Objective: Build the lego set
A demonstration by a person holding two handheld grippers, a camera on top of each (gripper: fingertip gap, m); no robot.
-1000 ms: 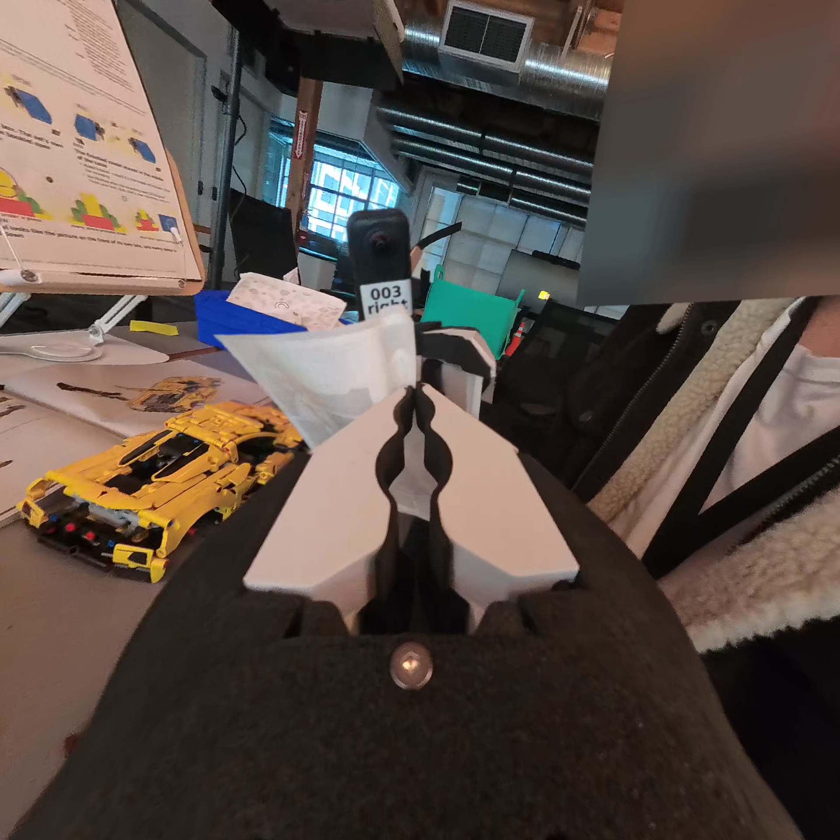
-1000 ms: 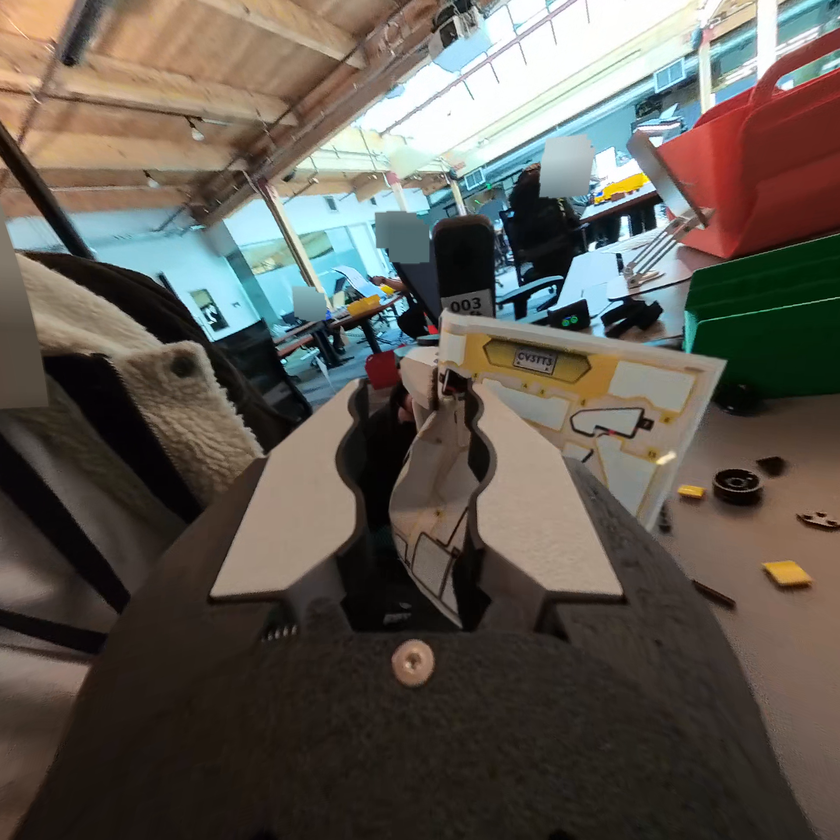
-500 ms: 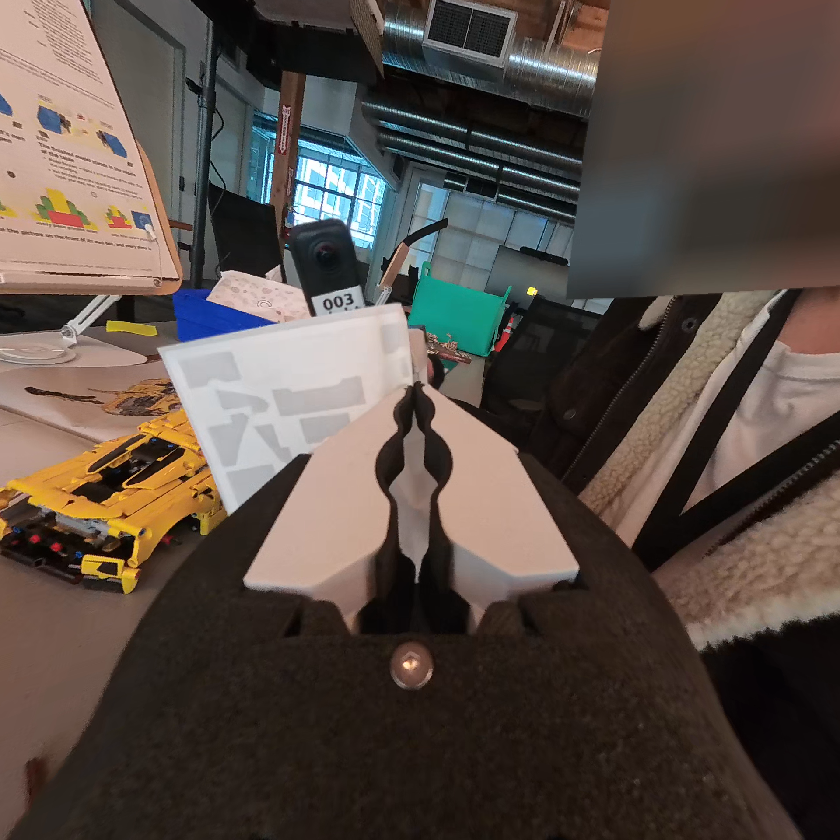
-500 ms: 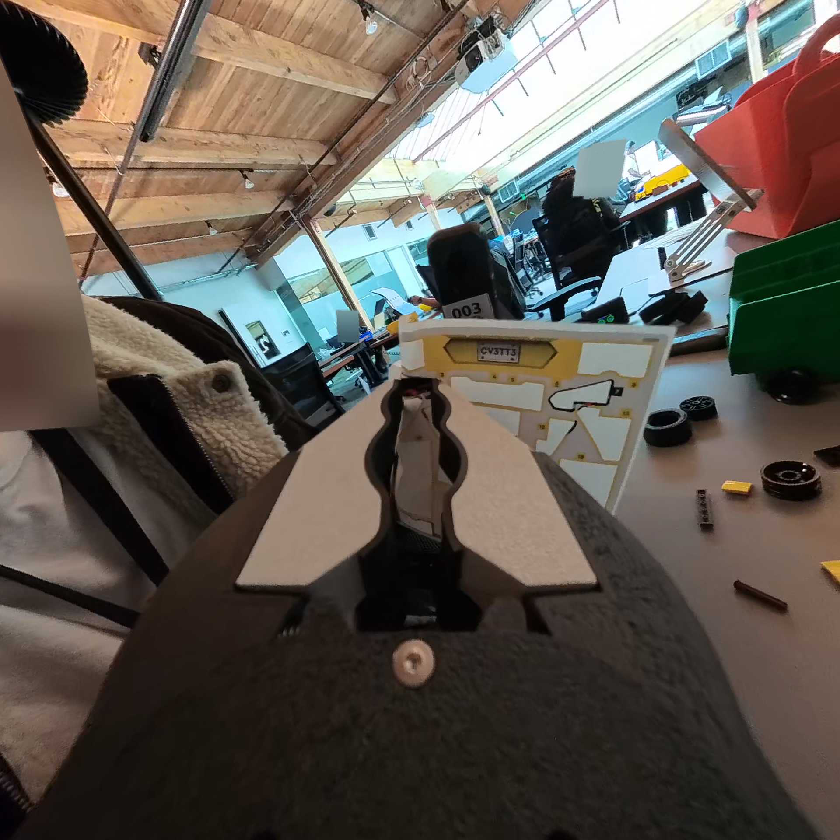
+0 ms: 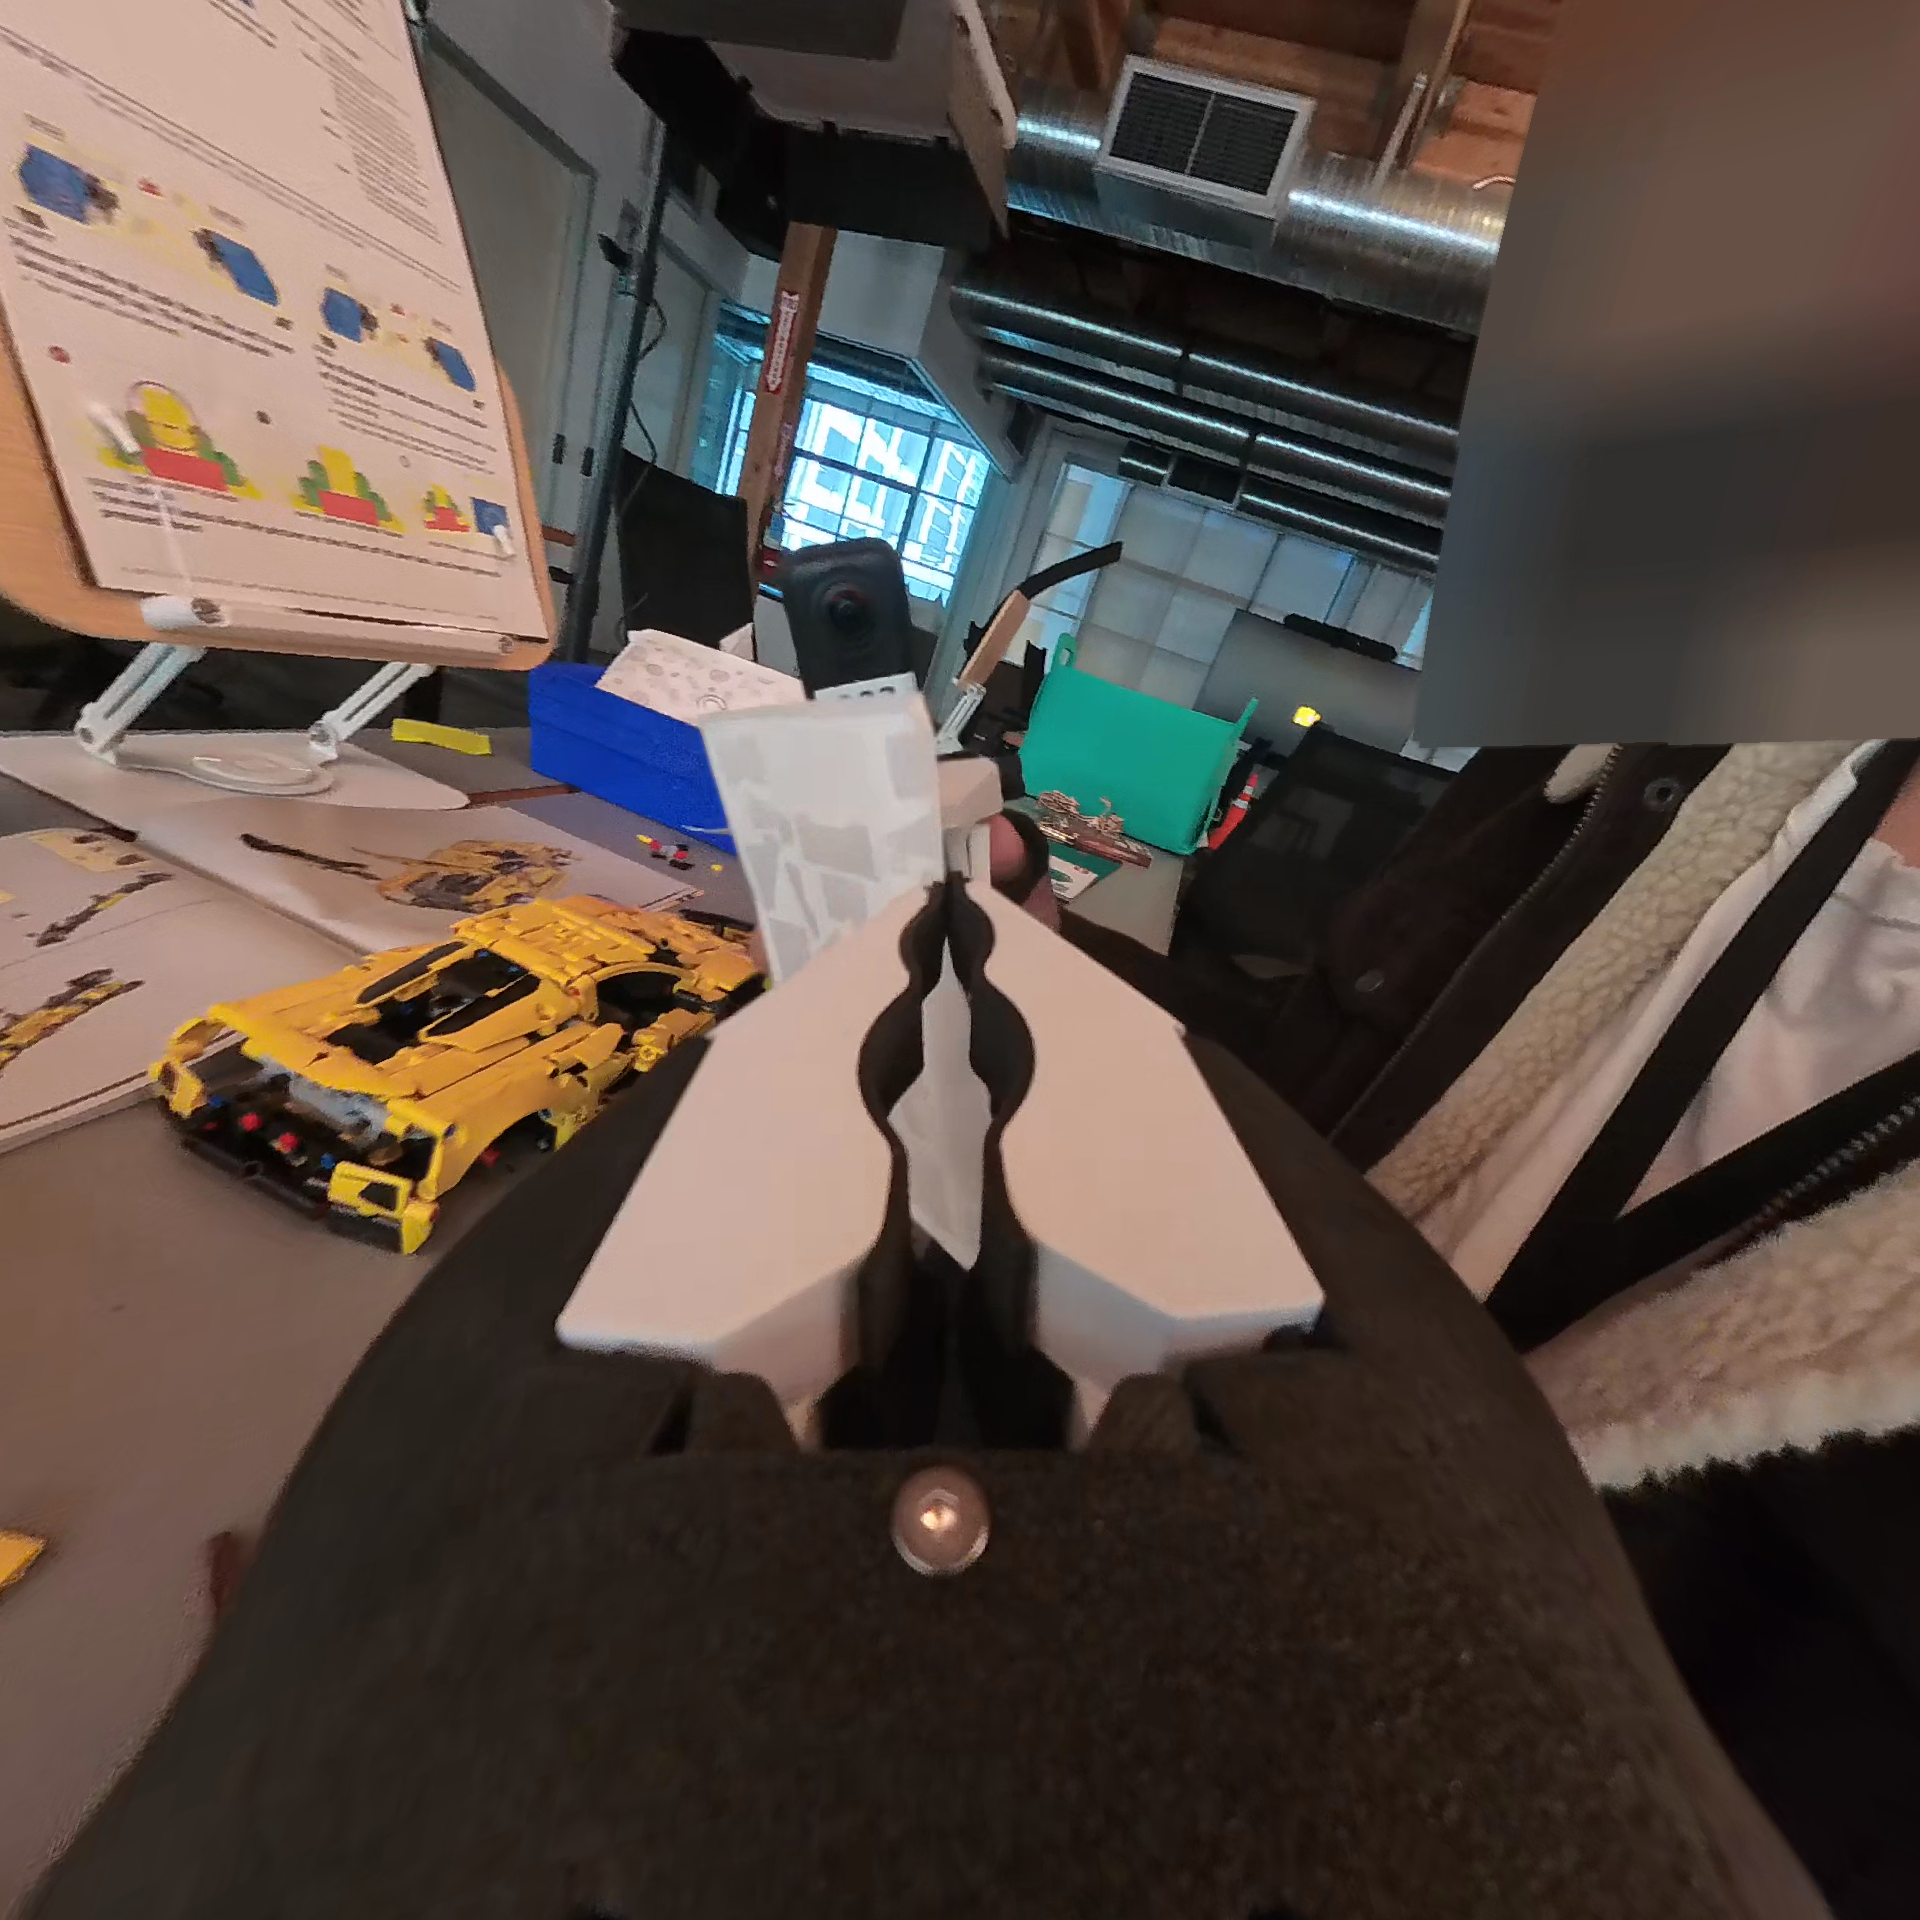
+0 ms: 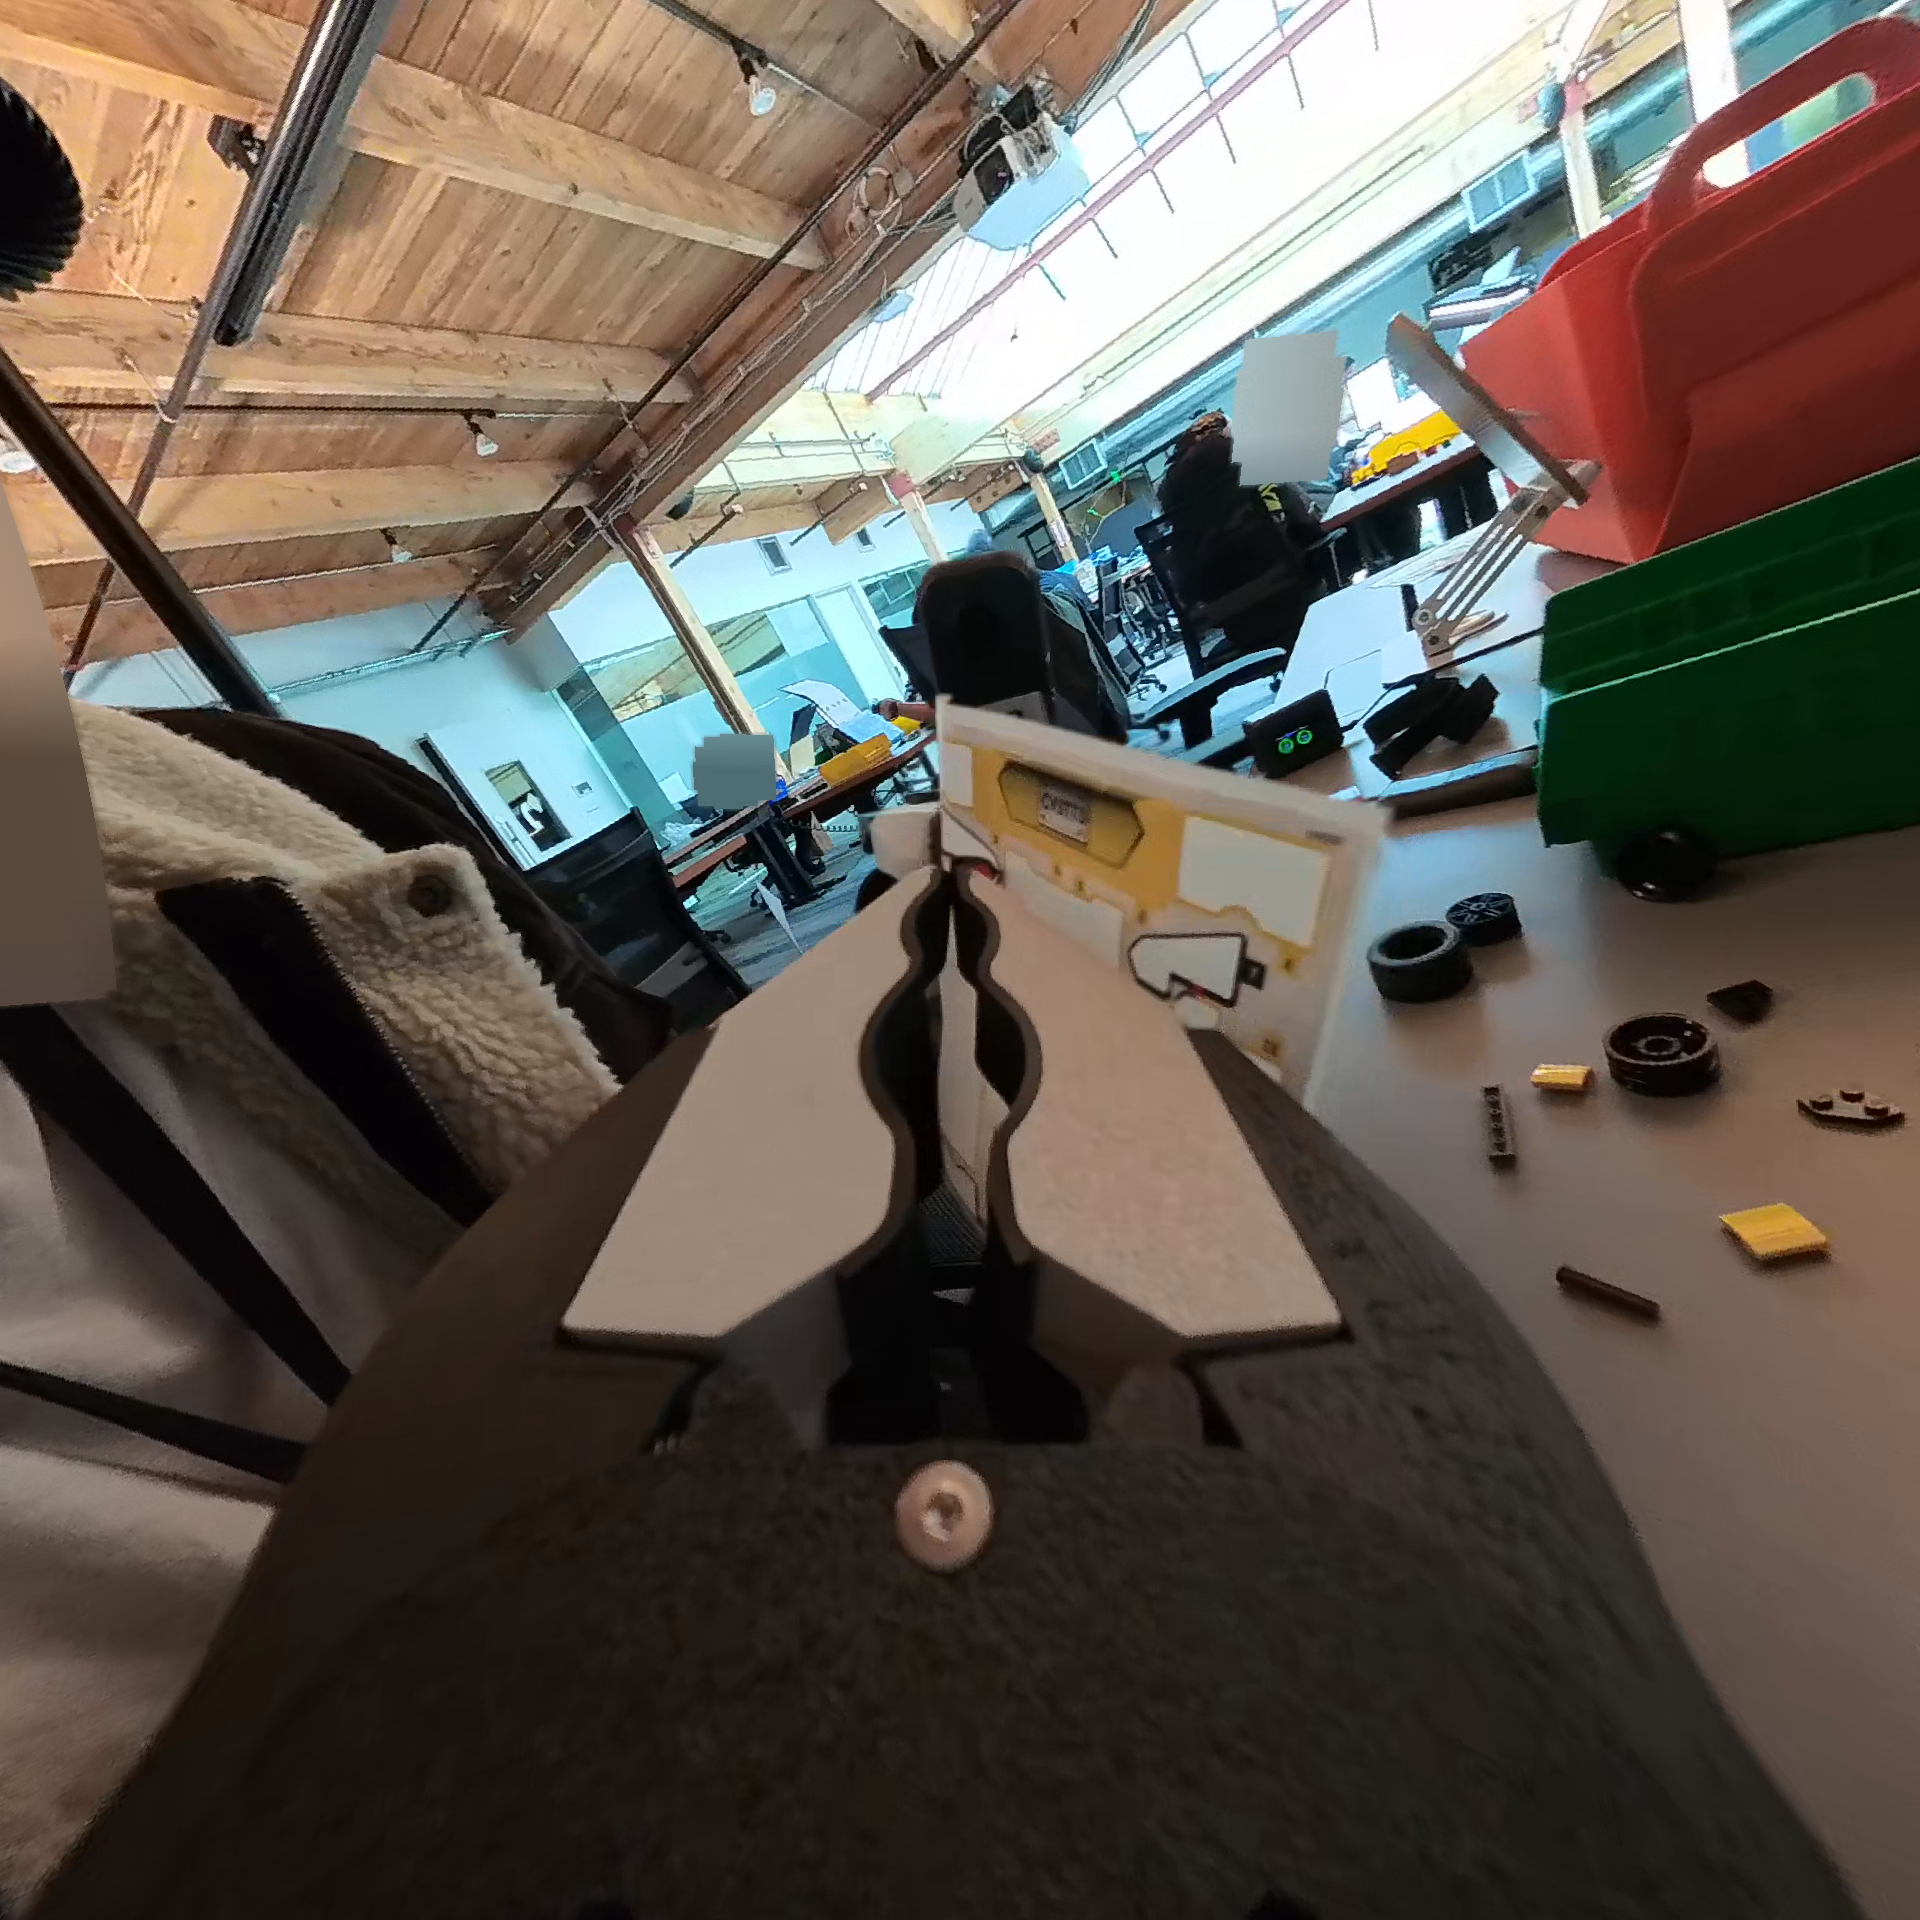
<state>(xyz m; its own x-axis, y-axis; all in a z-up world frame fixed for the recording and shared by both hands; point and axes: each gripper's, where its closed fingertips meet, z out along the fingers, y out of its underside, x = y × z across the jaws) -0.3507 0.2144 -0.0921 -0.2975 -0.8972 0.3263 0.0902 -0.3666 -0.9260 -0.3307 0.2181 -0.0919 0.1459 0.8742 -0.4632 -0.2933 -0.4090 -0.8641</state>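
Both grippers hold one sticker sheet up in the air in front of a person's chest. In the left wrist view my left gripper (image 5: 951, 894) is shut on the sheet (image 5: 831, 831), whose white back with grey shapes faces me. In the right wrist view my right gripper (image 6: 948, 883) is shut on the same sheet (image 6: 1195, 904), showing its yellow and white printed front. The yellow Lego car (image 5: 447, 1039) stands on the table to the left, below the sheet.
An open instruction booklet (image 5: 312, 862), a page on a stand (image 5: 239, 312) and a blue bin (image 5: 613, 738) lie behind the car. On the right side are a green bin (image 6: 1745, 707), a red bin (image 6: 1745, 312), black wheels (image 6: 1418, 961), yellow tiles (image 6: 1772, 1233) and small black parts. Only a small space, under 4 cm, lies between the two pairs of fingers. The right tips stand about 20 cm off the yellow Lego car (image 5: 447, 1039).
My right gripper has closed onto the sticker sheet. The sheet has flattened out, then turned more edge-on to the left wrist camera. Both grippers have shifted slightly.
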